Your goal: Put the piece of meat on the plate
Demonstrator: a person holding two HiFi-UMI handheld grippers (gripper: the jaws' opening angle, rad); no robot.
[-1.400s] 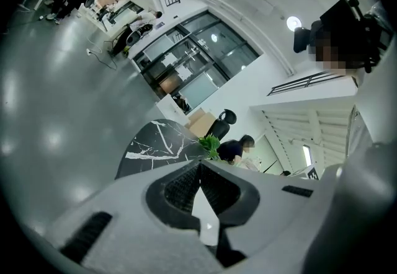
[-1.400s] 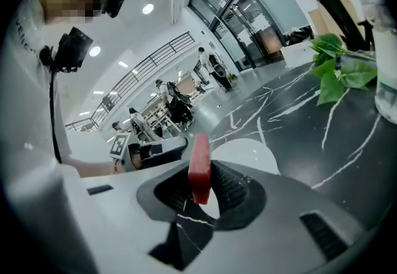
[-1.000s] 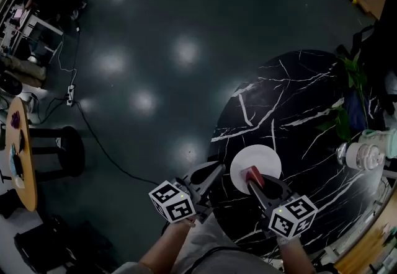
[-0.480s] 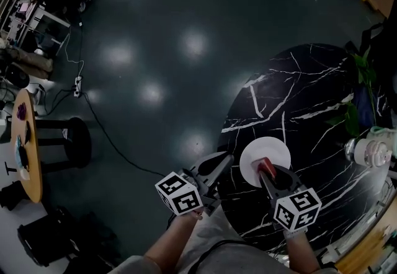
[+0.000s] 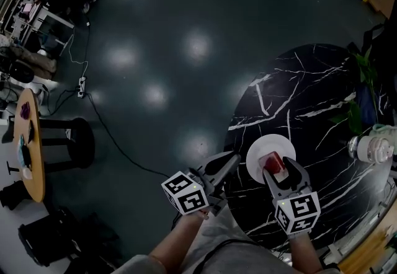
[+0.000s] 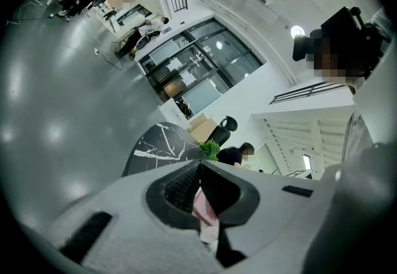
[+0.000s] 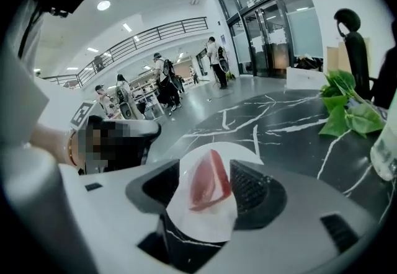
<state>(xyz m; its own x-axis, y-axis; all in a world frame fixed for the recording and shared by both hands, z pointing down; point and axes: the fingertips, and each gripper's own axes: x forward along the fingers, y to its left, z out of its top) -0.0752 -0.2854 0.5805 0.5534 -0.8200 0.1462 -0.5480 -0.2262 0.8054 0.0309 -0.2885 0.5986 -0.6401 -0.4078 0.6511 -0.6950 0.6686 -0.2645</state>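
Observation:
The red piece of meat [image 5: 273,161] lies on the white round plate [image 5: 259,150], near the front edge of the black marble table [image 5: 310,99]. My right gripper [image 5: 280,171] points down at it, and its jaws are opening, one on each side of the meat, pads off it. In the right gripper view the meat [image 7: 209,181] rests on the plate [image 7: 211,229] between the parted fingers of the right gripper [image 7: 206,167]. My left gripper [image 5: 231,160] hangs shut beside the table's left edge. Its jaws meet at the tips in the left gripper view [image 6: 198,167].
A green plant [image 5: 356,111] and a clear glass jar [image 5: 369,150] stand at the table's right side. A cable [image 5: 105,149] runs over the dark floor. A round wooden table [image 5: 28,142] is far left. People stand in the distance [image 7: 162,80].
My right gripper's jaws have spread apart and let go of the meat, which now rests on the plate. The right wrist has rolled. The left gripper stays put.

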